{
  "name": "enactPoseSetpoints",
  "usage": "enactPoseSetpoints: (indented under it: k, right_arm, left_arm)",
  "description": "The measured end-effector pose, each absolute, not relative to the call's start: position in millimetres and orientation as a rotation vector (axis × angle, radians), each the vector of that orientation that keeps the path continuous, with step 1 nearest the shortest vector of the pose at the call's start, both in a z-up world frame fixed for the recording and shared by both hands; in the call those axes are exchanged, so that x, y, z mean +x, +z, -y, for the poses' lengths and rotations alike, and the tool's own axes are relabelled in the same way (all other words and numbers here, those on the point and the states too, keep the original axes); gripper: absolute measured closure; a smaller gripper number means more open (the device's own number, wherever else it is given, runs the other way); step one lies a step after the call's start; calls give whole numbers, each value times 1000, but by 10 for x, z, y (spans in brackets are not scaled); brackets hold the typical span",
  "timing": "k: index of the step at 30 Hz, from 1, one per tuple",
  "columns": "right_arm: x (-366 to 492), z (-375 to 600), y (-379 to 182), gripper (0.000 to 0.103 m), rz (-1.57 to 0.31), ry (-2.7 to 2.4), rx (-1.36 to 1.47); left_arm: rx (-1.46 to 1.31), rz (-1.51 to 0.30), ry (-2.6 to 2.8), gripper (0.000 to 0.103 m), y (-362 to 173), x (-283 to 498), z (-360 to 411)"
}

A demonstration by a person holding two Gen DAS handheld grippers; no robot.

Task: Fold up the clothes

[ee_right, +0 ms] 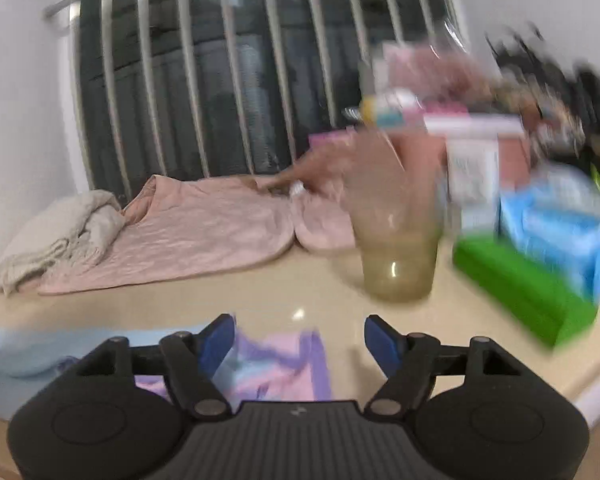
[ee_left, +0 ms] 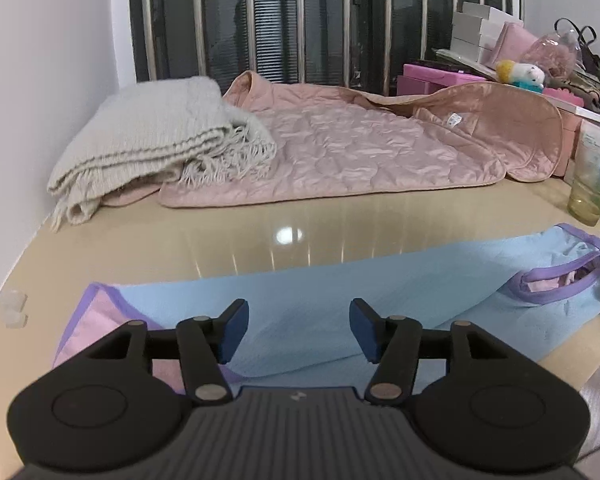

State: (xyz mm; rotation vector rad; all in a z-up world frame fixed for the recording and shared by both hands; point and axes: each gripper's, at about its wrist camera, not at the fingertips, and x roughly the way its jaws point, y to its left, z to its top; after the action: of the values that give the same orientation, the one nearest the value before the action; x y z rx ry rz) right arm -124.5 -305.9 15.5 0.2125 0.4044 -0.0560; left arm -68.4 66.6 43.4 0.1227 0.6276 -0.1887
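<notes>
Left gripper (ee_left: 298,330) spread wide, blue pads well apart, nothing between them, and right under it lies the top (ee_left: 340,304), light blue with purple trim and a pink lining, stretched flat across the glossy beige table (ee_left: 284,224). Its purple-edged hem pokes out at the gripper's left side, and a purple-bound opening lies away to the right. Over on the right wrist view, blurred, the right gripper (ee_right: 300,344) is just as wide open and holding nothing; the pink-and-purple end of the top (ee_right: 276,360) sits beneath its left finger and reaches into the gap, while the right finger hangs over bare table. Whether either gripper touches the cloth, I can't tell. Just beyond, a tinted cup (ee_right: 396,252) stands on the table, with a green box (ee_right: 524,284) and a blue pack (ee_right: 560,232) beside it. Further back, a pink quilted jacket (ee_left: 340,148) lies spread out, a folded grey fringed blanket (ee_left: 152,140) resting on its left edge. Behind them, boxes (ee_left: 476,28) and clutter at the right, then window bars (ee_left: 300,20).
</notes>
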Motion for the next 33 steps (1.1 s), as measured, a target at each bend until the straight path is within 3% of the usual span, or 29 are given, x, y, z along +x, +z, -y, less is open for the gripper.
enactPoseSetpoints:
  k: [4,6,8,11,14,22,30,33]
  right_arm:
    - [-1128,2843,-15,35,-382,-79,239]
    - [-1146,2684,-116,48,-361,-128,163]
    - [-1215,2565,-219,70,-325,-160,95]
    - [-1286,2524,-339,88,-262,-144,59]
    - [-1253,2515,-265,95,-275,-110,54]
    - [-1157,1845,386,95,-218,184,115]
    - [-880,963,108,92,-426,266,295]
    - [-946,928,125,54,-422,303,279]
  left_arm:
    - [130,-632,-181,46,416,-684,-642]
    - [130,-635,-175,46,403,-690,-646]
    - [118,-638,-164,46,387,-725,-696]
    - [92,-654,-156,46,350,-754,-767]
    - [64,-638,-145,46,407,-826,-871]
    - [-51,-581,-52,41,594,-1034,-1294]
    - [-112,-573,12,39,640,-1265,-1562]
    - [-111,-567,17,37,636,-1311,-1602]
